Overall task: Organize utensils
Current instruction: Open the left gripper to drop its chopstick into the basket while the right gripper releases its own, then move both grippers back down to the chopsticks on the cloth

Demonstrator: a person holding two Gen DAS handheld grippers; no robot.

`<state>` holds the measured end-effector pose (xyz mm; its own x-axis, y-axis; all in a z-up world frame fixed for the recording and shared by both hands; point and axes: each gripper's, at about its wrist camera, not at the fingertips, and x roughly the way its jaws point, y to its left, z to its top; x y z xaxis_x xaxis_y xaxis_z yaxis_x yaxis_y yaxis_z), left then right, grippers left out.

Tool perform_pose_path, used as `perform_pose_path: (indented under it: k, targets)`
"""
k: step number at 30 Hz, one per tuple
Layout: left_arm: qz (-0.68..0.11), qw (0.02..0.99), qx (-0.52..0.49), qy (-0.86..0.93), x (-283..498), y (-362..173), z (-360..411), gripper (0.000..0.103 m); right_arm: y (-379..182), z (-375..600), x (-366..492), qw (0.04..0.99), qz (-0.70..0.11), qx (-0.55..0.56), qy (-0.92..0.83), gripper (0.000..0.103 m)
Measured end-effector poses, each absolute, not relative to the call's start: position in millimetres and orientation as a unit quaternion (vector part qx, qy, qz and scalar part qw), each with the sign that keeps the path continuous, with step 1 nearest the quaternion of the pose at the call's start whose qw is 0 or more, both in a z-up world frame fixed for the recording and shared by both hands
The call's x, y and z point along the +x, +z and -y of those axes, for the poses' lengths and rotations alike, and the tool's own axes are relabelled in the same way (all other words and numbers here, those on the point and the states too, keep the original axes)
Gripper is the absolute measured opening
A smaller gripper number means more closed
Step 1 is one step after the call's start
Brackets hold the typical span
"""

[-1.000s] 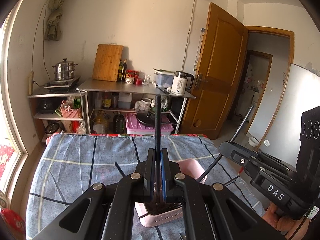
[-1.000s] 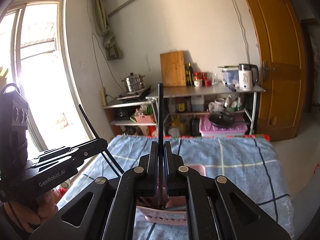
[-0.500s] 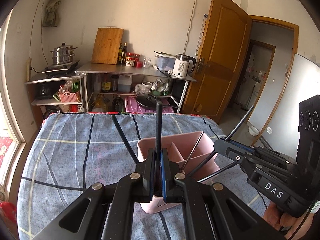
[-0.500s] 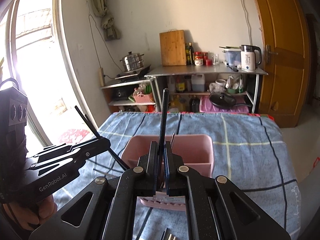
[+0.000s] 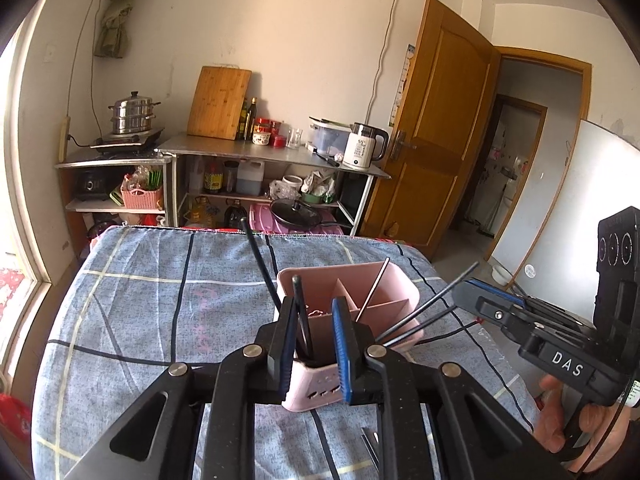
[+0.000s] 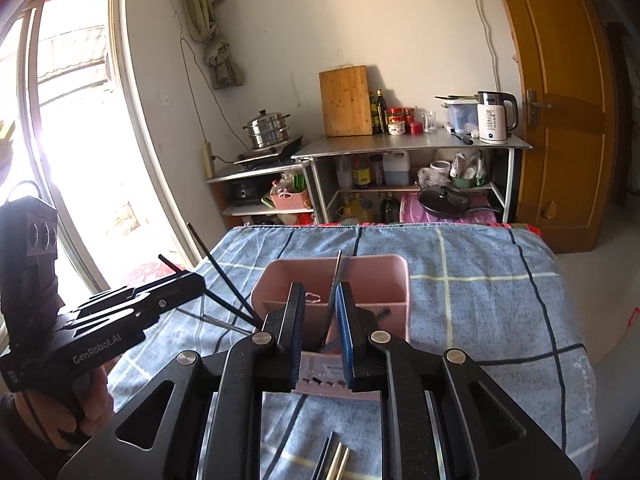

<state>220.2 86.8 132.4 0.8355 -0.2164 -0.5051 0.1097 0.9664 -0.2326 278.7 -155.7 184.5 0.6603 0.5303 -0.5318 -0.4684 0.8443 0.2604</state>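
Pink plastic caddy (image 5: 394,280), thin black chopsticks (image 5: 301,312), both grippers' jaws just released

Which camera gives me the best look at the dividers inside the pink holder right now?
The left wrist view. There the pink holder sits off to one side of the left gripper, so its partition walls show. In the right wrist view the right gripper covers the pink holder's middle; only one cross wall shows.

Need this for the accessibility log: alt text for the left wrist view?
Left tool, jaws just opened, stands over a pink utensil holder on a blue checked cloth; a black chopstick stands loose between them. Right tool alongside.
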Motion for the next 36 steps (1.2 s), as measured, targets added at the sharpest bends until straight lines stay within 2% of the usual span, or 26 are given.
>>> perform_pose_path:
  k: [11, 36]
  targets:
    - [-0.258, 0.957, -0.1, -0.087, 164.2, 128.6, -78.0, 0.017, 178.6, 187.4, 229.4, 0.914, -0.304, 0.058, 0.263, 0.016]
    - [-0.358, 0.921, -0.094, -0.117, 70.1, 15.9, -27.2, 0.017, 82.5, 221.0, 129.3, 0.875, -0.415, 0.047, 0.244, 0.016]
